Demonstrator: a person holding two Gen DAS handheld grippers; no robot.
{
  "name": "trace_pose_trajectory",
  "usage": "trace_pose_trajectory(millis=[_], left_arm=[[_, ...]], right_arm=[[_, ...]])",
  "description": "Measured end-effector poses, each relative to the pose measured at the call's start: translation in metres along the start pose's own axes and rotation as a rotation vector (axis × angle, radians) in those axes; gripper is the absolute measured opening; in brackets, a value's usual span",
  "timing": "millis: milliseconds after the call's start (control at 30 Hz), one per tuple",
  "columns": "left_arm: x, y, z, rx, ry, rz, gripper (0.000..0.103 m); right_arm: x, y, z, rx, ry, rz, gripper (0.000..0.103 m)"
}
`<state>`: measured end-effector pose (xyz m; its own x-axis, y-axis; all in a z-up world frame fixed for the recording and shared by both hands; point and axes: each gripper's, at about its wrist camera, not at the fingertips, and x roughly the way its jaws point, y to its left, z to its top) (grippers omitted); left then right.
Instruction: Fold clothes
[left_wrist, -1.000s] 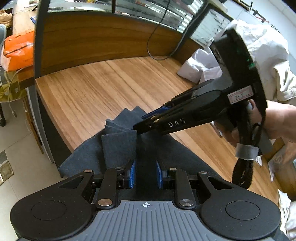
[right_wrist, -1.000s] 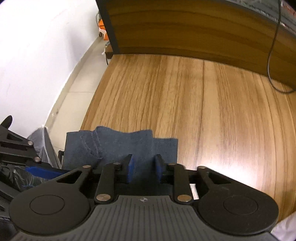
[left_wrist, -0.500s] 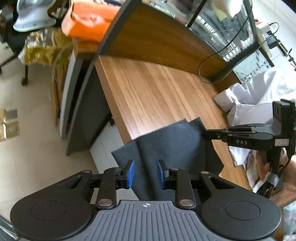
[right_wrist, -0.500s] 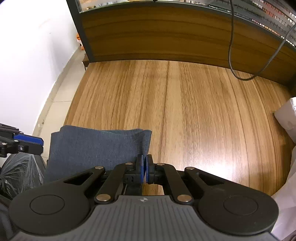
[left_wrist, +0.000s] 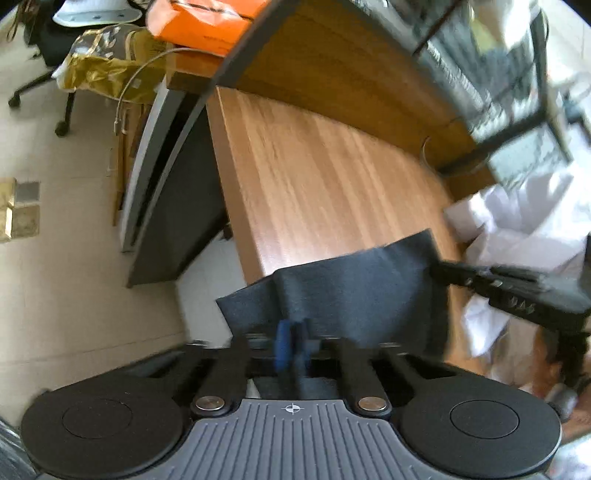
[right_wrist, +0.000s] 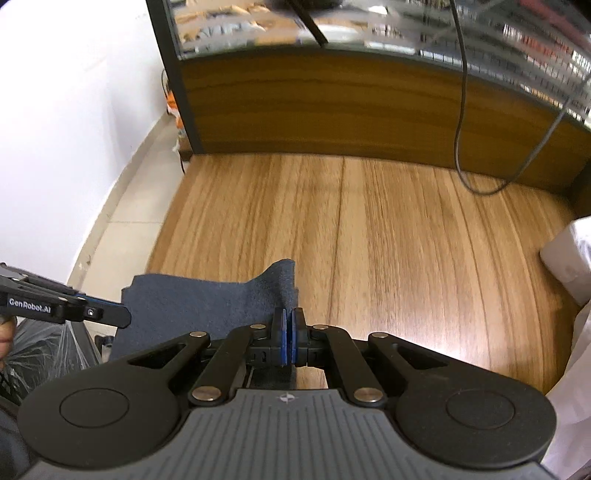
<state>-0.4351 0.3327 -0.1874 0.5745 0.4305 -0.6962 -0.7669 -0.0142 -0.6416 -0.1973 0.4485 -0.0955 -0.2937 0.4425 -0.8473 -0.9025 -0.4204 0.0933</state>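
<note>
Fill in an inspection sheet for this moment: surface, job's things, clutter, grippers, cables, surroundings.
Surface: wooden tabletop, mostly bare.
Job's things: dark blue cloth at the table's near edge, partly hanging over it.
Clutter: white garments heaped at the right end.
Grippers: left gripper has just closed on the cloth's edge; right gripper shut on a raised corner of the cloth.
Cables: black cable hanging down the back panel onto the table.
Surroundings: glass-fronted cabinet behind, orange bag and tiled floor to the left.
</note>
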Motion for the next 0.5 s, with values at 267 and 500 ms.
trace_pose_trajectory(millis=[267,500], left_arm=[[-0.043,-0.006,0.004,0.001,-0.076,0.026,0.004],[-0.023,0.025,0.0,-0.052,-0.041,0.107,0.049]], right_arm=[[0.003,0.007,0.018,-0.029,0.009,0.021,0.003],[0.039,0.003,0.011,-0.02,0.135,-0.034,0.03]])
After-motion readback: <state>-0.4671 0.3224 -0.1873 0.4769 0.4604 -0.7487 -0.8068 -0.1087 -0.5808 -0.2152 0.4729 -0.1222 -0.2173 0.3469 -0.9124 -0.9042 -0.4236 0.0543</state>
